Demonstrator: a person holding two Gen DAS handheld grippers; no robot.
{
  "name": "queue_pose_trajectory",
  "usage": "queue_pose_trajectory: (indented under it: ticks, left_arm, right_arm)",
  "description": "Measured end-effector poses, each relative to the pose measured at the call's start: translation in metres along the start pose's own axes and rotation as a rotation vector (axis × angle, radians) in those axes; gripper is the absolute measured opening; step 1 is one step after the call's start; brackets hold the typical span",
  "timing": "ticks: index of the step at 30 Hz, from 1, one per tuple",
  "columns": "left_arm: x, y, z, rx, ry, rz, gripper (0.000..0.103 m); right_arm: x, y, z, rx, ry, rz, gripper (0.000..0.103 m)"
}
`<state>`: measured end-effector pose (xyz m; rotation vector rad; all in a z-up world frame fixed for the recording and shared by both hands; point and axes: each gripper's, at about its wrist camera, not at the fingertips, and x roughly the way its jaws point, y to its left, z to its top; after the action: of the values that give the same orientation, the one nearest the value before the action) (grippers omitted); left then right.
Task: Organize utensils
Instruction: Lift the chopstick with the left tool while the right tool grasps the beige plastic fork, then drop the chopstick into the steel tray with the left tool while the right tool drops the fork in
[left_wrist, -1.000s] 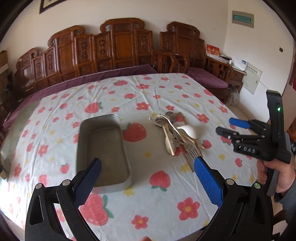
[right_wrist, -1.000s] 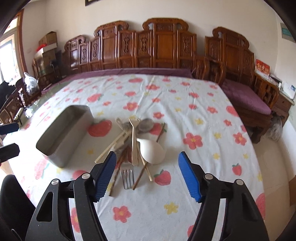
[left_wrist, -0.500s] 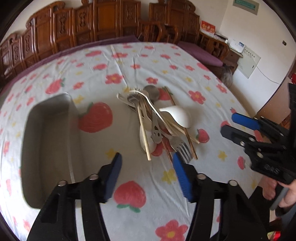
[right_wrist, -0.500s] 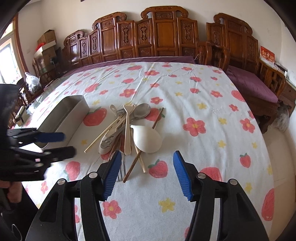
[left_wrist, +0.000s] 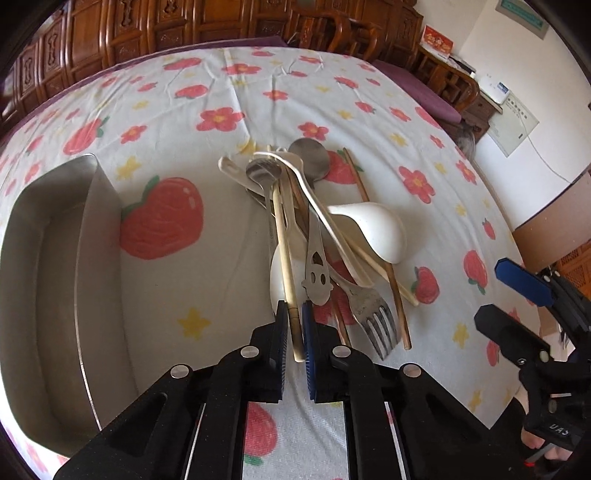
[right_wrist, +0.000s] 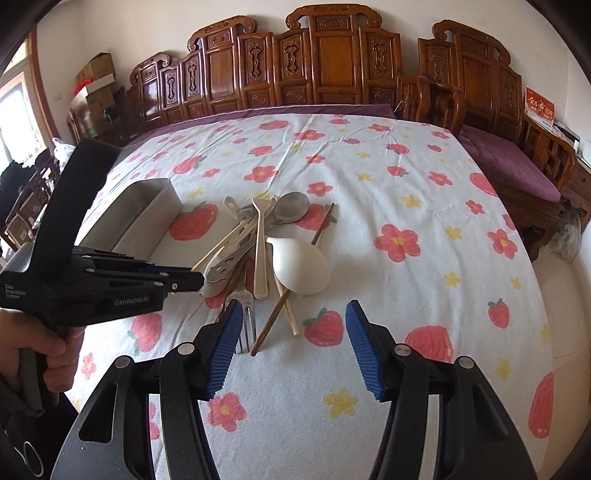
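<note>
wooden chopstick (left_wrist: 287, 271) pinched in left tool (left_wrist: 294, 325), jaws just closed on it; right tool (right_wrist: 291, 345) spread, empty, over utensil pile (right_wrist: 266, 243) w/ metal tray (left_wrist: 55, 280) beside.

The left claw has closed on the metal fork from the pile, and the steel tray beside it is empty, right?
Not the fork. In the left wrist view the left claw has just been closing and its pads pinch a pale wooden chopstick; the metal fork lies untouched to the right of it. The rest holds: the steel tray beside the pile is empty.
</note>
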<state>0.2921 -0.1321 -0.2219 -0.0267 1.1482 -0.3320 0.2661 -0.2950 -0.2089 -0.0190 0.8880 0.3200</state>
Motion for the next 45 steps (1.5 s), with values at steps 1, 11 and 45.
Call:
queue_pose_trajectory:
  ticks: [1,11,45]
  left_arm:
    - [-0.002,0.000,-0.001,0.000,-0.004,0.001,0.005]
    - [-0.045,0.002,-0.019,0.027,-0.105,0.010,0.004]
    - [-0.072,0.027,-0.024,0.028,-0.190,-0.009,0.004]
  right_arm:
    - [0.001,0.001,0.000,-0.002,0.003,-0.001,0.060]
    - [0.007,0.013,-0.004,-0.034,0.019,-0.003,0.060]
    - [0.111,0.038,0.072,-0.067,0.100,0.010,0.011]
